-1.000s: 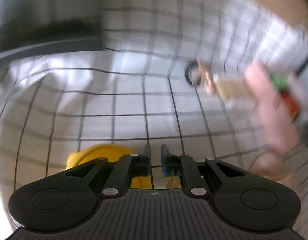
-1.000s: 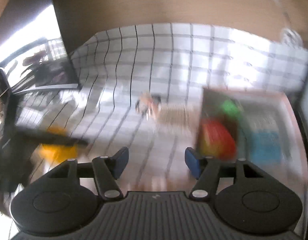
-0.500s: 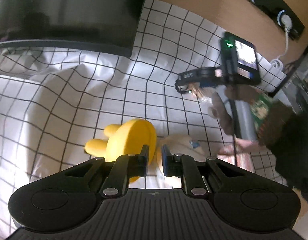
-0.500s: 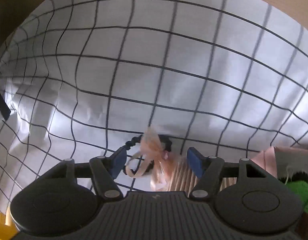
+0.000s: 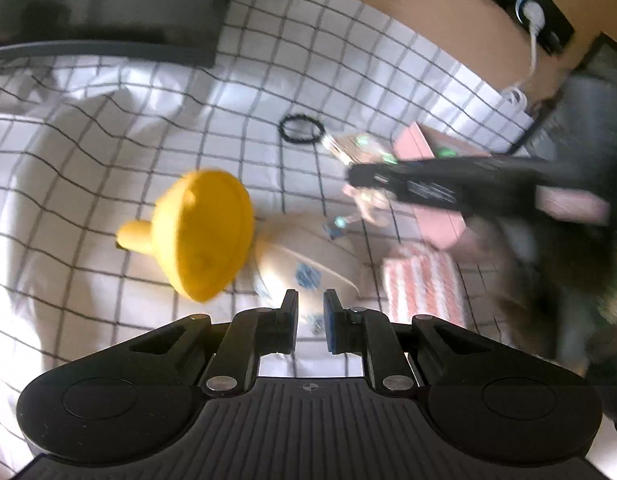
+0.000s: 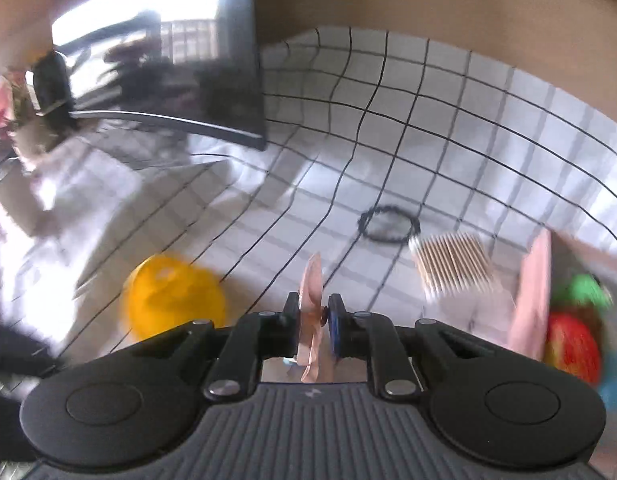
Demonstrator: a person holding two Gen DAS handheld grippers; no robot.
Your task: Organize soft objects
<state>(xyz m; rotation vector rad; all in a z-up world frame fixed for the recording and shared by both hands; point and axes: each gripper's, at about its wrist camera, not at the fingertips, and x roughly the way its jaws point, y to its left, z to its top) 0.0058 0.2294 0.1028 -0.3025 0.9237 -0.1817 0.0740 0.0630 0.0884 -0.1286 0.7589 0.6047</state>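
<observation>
Our right tool [image 6: 313, 322] now clamps the pink ribbon bow [image 6: 311, 312], which half a second ago sat loose between its wide jaws, so we carry it to the pink box [image 6: 533, 288] at its right; left tool [image 5: 310, 312] stays narrow, empty.

Bright daylight, glare off the dark monitor [image 6: 156, 80], heavy motion blur, fisheye bending at edges

This is looking like a home desk: a white cloth with a black grid [image 5: 108, 168] is covering the surface, a dark flat monitor [image 6: 196, 92] is standing at the back, and a white plug [image 5: 529, 8] is sitting in a wall power strip.
</observation>
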